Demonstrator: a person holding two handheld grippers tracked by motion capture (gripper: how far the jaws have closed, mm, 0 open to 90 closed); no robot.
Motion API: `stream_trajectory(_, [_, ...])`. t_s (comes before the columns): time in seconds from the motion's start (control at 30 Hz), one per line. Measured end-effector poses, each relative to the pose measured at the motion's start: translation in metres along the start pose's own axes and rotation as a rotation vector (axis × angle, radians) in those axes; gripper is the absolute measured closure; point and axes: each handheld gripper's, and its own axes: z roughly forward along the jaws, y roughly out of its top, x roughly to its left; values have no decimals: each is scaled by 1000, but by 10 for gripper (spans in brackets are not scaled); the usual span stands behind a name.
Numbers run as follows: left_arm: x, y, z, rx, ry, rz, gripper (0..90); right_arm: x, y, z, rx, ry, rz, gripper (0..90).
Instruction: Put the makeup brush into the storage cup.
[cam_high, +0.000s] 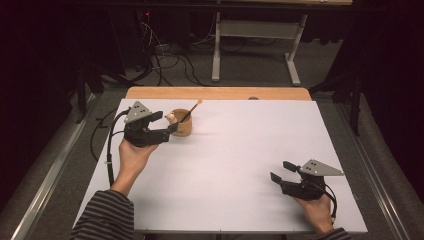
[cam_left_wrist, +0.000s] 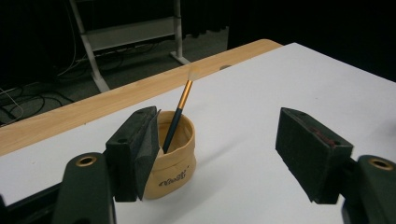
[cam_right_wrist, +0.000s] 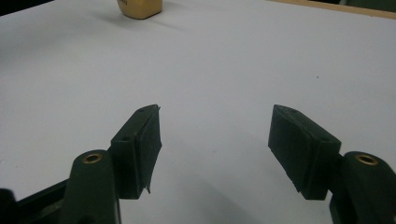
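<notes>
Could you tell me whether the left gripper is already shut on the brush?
No, the left gripper is open beside the cup, with the brush untouched.

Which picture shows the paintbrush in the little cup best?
The left gripper view: the paintbrush is close, leaning in the cup, handle and pale tip clear. In the high view it is small. The right gripper view catches just the cup's base.

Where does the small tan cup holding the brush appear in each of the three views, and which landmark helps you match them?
High view: the cup stands upper left on the white table top, just ahead of the left gripper.
Left gripper view: lower centre-left, partly behind the left jaw, with the brush leaning up and right.
Right gripper view: only its base at the top edge, left of centre.
Shared landmark: the wooden table edge at the far side.
</notes>
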Motion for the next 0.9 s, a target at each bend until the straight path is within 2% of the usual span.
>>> stream_trajectory(0.47, [2,-5,-13,-14,-1,-22,312,0,0,0,-2,0,0,362])
stream_trajectory(0.9, [-3,-10,-26,-21,-13,-5,312,0,0,0,-1,0,2,362])
